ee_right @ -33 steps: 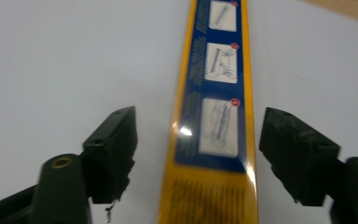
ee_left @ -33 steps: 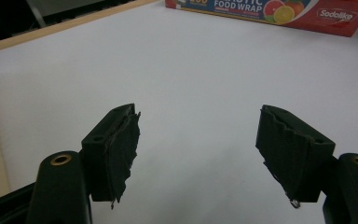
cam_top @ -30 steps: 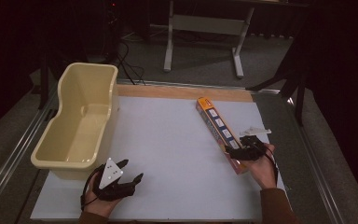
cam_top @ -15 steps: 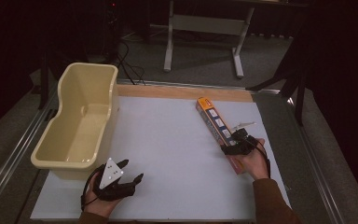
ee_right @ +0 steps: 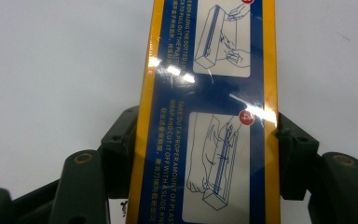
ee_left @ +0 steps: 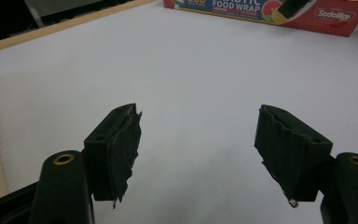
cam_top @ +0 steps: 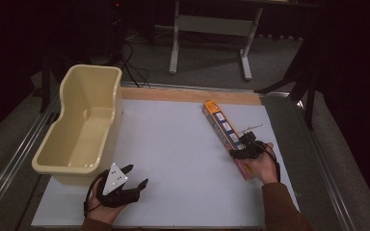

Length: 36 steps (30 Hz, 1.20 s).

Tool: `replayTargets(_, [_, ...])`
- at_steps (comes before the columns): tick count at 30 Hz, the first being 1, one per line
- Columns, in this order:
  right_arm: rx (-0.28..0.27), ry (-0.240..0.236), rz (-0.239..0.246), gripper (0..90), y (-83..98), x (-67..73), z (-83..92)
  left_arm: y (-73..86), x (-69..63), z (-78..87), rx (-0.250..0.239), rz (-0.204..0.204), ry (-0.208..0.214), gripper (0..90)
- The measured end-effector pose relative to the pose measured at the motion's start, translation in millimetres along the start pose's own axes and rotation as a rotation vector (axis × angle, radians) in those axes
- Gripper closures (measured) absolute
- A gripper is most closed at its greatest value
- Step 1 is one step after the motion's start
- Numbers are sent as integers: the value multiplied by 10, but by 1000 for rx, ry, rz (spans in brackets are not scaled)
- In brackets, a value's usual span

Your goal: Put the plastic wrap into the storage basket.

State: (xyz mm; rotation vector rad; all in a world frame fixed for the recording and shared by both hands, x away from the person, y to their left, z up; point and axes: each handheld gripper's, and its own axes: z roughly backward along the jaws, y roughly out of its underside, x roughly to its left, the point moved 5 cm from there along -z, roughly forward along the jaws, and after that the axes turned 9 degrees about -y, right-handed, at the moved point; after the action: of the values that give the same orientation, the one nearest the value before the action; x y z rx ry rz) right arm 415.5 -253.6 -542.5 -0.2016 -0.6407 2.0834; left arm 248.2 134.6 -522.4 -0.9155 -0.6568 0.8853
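Observation:
A long yellow, blue and red food wrap box (cam_top: 221,126) lies slantwise on the right of the white table (cam_top: 183,144). My right gripper (cam_top: 243,148) sits over the box's near end. In the right gripper view the box (ee_right: 209,93) runs up between the two jaws, which press on its long sides, so the right gripper (ee_right: 207,135) is shut on it. My left gripper (cam_top: 137,175) rests near the front left edge, open with nothing in it. The left gripper view has the left gripper (ee_left: 198,140) with jaws wide apart over bare table, and the box (ee_left: 261,7) far off.
A cream plastic tub (cam_top: 118,101) stands empty along the table's left side, just behind my left gripper. A wooden strip (cam_top: 188,95) borders the far edge. Beyond it are a metal stand's legs (cam_top: 209,29) and dark floor.
My right hand has slid forward and left along the box, bringing the gripper's jaws around its near end. The left gripper has stayed still.

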Motion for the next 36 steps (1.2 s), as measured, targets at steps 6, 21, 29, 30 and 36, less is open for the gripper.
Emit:
replayTargets(6, [5,-1,-8,376,20,10,16,0,7,6,-2,0,-2,310])
replayTargets(21, [8,-27,28,378,333,185,189,-4,18,14,-7,5,-14,302])
replayTargets(29, [27,-64,83,378,651,328,373,6,33,17,-5,15,-22,301])
replayTargets(30, [31,-68,90,378,690,341,398,5,34,19,-6,14,-22,301])
replayTargets(36, [61,-86,121,371,878,386,519,9,38,14,-4,18,-20,299])
